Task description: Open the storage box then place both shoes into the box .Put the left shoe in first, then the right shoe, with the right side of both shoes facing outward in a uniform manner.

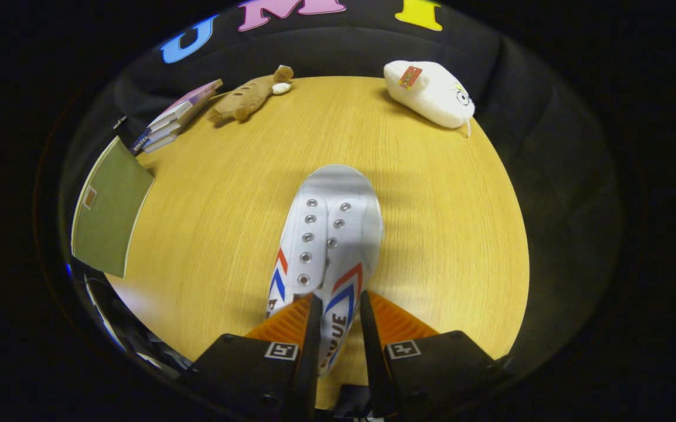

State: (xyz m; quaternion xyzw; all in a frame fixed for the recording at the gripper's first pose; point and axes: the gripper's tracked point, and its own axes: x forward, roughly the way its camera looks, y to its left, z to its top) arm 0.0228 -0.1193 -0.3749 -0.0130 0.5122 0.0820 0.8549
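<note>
The gripper (338, 308) has its fingers closed narrowly on the side wall of a white canvas shoe (327, 246), whose rubber toe points ahead. Bare wood-grain table (432, 234) lies open either side. Beyond, near the round far edge: brown plush (250, 95), white plush (432, 94), stacked books (175, 116).

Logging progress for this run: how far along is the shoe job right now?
Done: cannot tell; neither the storage box nor a stowed shoe shows here. In hand: the tool is shut on the side wall of a white shoe, toe pointing away over the wooden table. Left: placing this shoe in the box, right side outward. Which shoe it is, I cannot tell.
</note>
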